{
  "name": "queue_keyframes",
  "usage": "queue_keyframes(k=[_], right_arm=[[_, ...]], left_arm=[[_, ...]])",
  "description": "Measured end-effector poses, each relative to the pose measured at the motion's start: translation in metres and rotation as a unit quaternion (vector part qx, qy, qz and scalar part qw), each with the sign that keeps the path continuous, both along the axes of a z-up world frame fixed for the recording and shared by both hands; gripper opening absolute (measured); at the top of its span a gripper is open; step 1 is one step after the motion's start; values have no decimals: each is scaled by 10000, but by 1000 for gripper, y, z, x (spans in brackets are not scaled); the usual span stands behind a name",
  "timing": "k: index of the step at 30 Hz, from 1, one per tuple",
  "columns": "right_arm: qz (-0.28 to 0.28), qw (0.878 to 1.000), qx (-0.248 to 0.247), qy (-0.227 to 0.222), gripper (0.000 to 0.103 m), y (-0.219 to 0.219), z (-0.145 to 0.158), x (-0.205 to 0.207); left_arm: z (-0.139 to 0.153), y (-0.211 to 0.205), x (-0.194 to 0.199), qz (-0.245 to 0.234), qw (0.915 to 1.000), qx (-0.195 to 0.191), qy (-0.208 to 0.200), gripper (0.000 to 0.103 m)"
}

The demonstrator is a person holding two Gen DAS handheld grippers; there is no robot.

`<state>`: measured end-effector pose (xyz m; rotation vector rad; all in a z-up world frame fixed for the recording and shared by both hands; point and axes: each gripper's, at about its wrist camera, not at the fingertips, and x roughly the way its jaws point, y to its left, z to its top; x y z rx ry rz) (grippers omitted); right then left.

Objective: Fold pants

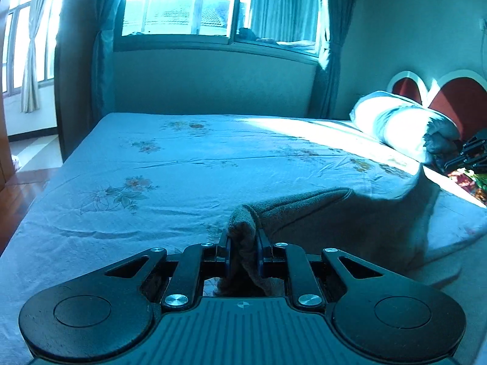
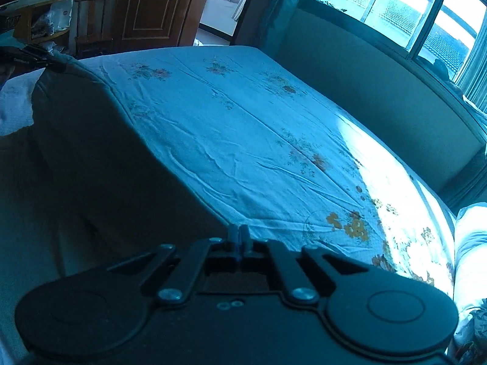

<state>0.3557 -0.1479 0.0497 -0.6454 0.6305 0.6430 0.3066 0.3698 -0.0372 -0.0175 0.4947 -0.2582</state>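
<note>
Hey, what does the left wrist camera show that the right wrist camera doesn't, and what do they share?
Only the left wrist view shows the left tongs shut on a bunched end of the grey pants, plus the red headboard behind the pillows.

Only the right wrist view shows the right tongs shut with no cloth visible between the tips, the wooden door and the wooden chair.

Both show the pants lifted off the floral bedsheet and the window.
</note>
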Motion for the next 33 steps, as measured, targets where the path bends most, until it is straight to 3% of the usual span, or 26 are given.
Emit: queue_keyframes(k=[4, 7, 8, 12, 15, 22, 24, 26, 29, 33], right_arm=[[24, 9999, -158, 63, 0, -4, -7, -50], [147, 9986, -507, -65, 4, 14, -37, -48], [184, 9982, -563, -136, 17, 22, -46, -41], [91, 9996, -229, -155, 14, 40, -64, 6], [59, 9991, -339, -263, 16, 50, -81, 38], [286, 9968, -644, -387, 31, 56, -114, 83], [295, 9959, -772, -359, 27, 56, -122, 93], [193, 9969, -752, -134, 0, 54, -124, 97], [79, 9984, -518, -191, 0, 45, -113, 88], [24, 9981, -269, -549, 0, 18, -64, 43]], left_arm=[[1, -9, -35, -271, 9995, 127, -67, 15], [4, -11, -52, -280, 9995, 49, -163, 15], [6, -11, -54, -276, 9994, 70, -172, 15], [13, -9, -62, -301, 9994, 30, -170, 16], [16, -3, -62, -262, 9996, -32, -140, 16], [18, 4, -49, -226, 9997, -37, -23, 16], [16, 5, -43, -161, 9998, -139, -10, 16], [15, 4, -39, -138, 9998, -174, 14, 16], [12, 4, -29, -46, 9998, -172, 80, 16], [18, 6, -18, 53, 9998, -196, -27, 16]])
